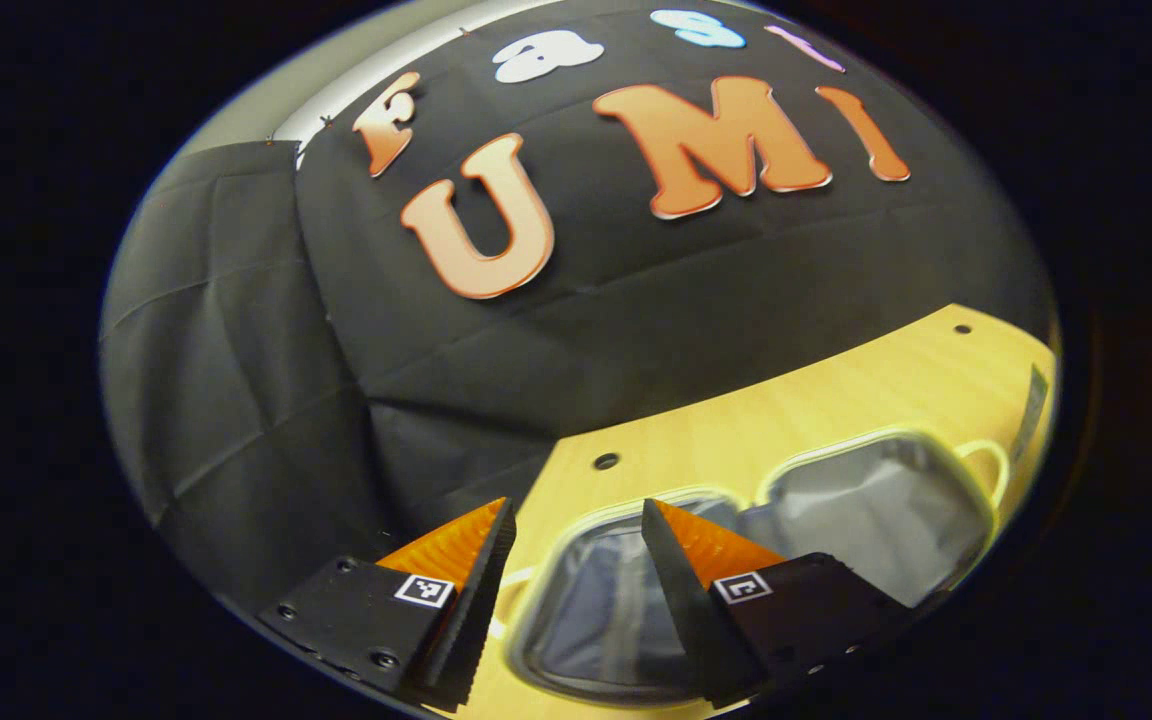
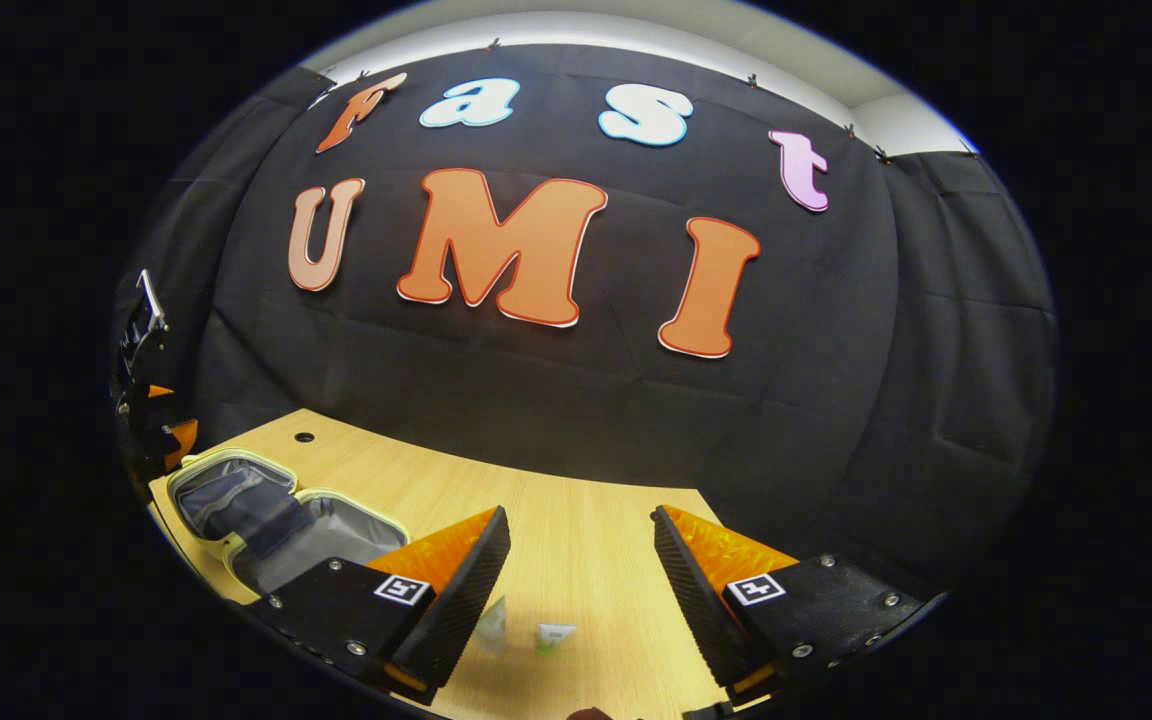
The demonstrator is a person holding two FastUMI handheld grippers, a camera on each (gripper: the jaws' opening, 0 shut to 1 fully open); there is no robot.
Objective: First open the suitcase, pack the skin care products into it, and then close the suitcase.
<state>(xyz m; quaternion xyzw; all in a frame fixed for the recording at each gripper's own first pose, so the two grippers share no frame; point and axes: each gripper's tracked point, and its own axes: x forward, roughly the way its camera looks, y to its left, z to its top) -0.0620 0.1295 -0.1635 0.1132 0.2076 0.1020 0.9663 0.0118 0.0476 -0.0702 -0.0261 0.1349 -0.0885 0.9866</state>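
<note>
Right claw (image 2: 578,560) spread wide above the wooden worktop (image 2: 576,520), two small skin care products (image 2: 521,632) lying between its fingers, suitcase (image 2: 281,520) open at left.

I find no readable words or numbers on any of the things from my station. On the left gripper (image 1: 576,560), each black finger block carries a small square black-and-white marker tag (image 1: 424,590); it bears a coded pattern, not letters or digits. The right gripper (image 2: 581,570) has the same kind of tag (image 2: 401,589) on each of its blocks. Any print on the two small pale skin care items (image 2: 554,635) lying on the light wooden table (image 2: 596,520) is too small to make out.
</note>
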